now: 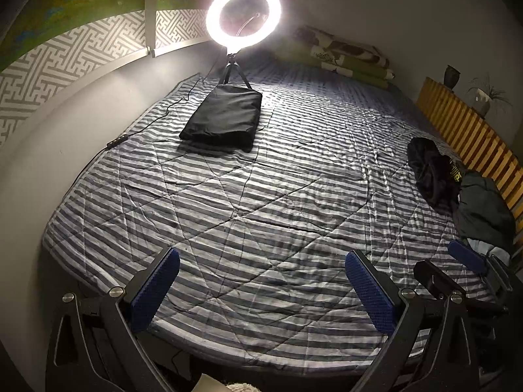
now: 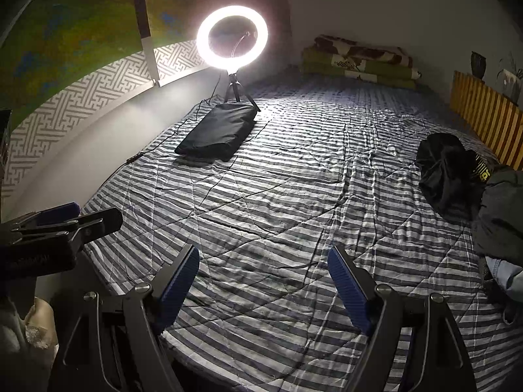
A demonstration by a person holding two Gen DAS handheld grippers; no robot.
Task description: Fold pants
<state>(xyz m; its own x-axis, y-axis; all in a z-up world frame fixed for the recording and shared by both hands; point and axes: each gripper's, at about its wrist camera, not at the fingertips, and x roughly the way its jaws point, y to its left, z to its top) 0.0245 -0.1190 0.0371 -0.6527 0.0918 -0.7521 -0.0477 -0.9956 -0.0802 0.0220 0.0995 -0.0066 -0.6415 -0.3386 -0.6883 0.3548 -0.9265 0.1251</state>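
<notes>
Grab the next pair off the heap before you think about folding

Both your left gripper (image 1: 261, 289) and right gripper (image 2: 263, 289) hang spread wide over the bare striped quilt (image 1: 248, 202) holding nothing, and the crumpled dark pants (image 2: 447, 170) sit well off on the right by the wooden slats (image 2: 483, 114); I'd pinch the waistband, not a random fold, and drag it to the middle, clear of the folded black bundle (image 1: 224, 116)

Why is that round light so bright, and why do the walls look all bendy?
Left wrist view: the ring light glares white, washing out the striped bedspread near its stand, and the fisheye lens curves the patterned wall. Right wrist view: same glare and bending, while the crumpled dark clothes on the right sit in dim light, their details hard to see.
</notes>
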